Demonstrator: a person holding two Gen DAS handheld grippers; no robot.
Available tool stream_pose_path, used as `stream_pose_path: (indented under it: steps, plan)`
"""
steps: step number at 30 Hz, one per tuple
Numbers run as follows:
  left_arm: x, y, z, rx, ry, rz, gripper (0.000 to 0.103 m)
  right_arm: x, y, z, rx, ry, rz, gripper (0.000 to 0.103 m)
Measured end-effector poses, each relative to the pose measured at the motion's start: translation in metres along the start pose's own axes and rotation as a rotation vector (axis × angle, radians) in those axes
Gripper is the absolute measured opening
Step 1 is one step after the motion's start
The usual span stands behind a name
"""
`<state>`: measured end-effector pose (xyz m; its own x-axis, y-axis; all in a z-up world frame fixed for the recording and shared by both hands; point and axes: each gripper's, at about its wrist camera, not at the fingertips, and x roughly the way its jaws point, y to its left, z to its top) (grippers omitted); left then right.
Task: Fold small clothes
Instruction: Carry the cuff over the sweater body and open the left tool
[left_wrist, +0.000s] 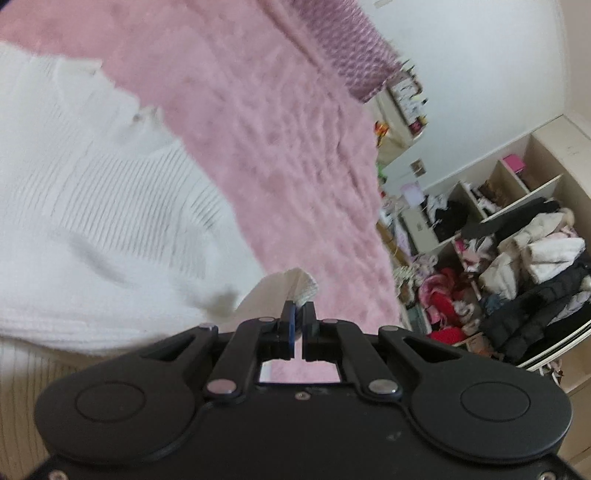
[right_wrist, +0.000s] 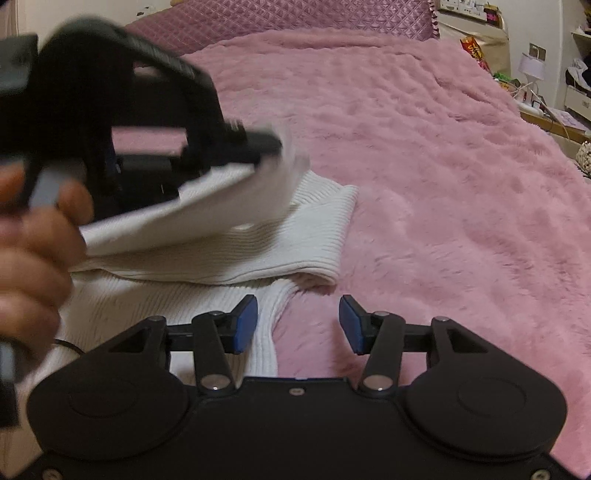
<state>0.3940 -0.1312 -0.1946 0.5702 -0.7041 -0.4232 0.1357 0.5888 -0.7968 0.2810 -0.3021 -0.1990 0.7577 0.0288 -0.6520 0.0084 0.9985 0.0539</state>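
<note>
Left tongs: jaws pinched together on a fold of white ribbed knit, cloth poking out past the tips; pointing somewhat downward.
Left tongs, from the right wrist camera: up high at the left of view, blurred, body tilted, tips aimed right with the white cloth draped from them.
Left hand: bare fingers wrapped round the handle, blurred, filling the left edge.
Right tongs: jaws parted, blue pads facing each other, nothing gripped; left pad sits over the white knit's edge, contact unclear.
</note>
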Motion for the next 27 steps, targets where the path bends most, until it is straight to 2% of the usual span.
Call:
stream_pose_path:
  steps: [5, 8, 11, 12, 16, 19, 24, 27]
  plan:
    - [0.005, 0.015, -0.014, 0.007, 0.069, 0.035, 0.003, -0.008, 0.001, 0.003, 0.01, -0.034, -0.054, 0.055]
    - [0.001, 0.013, -0.017, 0.013, 0.072, 0.039, 0.012, -0.011, -0.003, 0.007, 0.026, -0.04, -0.085, 0.055]
    - [-0.007, 0.002, -0.013, 0.053, 0.052, 0.04, 0.036, -0.016, -0.007, 0.013, 0.045, -0.068, -0.099, 0.055]
    - [-0.011, -0.002, -0.012, 0.072, 0.043, 0.043, 0.038, -0.016, -0.009, 0.016, 0.05, -0.073, -0.095, 0.056]
    - [-0.028, -0.004, -0.004, 0.08, 0.015, 0.041, 0.039, -0.008, -0.019, 0.02, 0.102, -0.046, -0.046, 0.058]
    - [-0.053, 0.007, 0.004, 0.08, -0.036, 0.08, 0.039, -0.001, -0.024, 0.02, 0.133, -0.049, 0.004, 0.058]
    - [-0.108, 0.034, 0.016, 0.077, -0.157, 0.212, 0.039, 0.023, -0.037, 0.025, 0.211, -0.051, 0.063, 0.058]
    - [-0.131, 0.052, 0.022, 0.075, -0.197, 0.288, 0.039, 0.034, -0.038, 0.033, 0.207, -0.059, 0.085, 0.055]
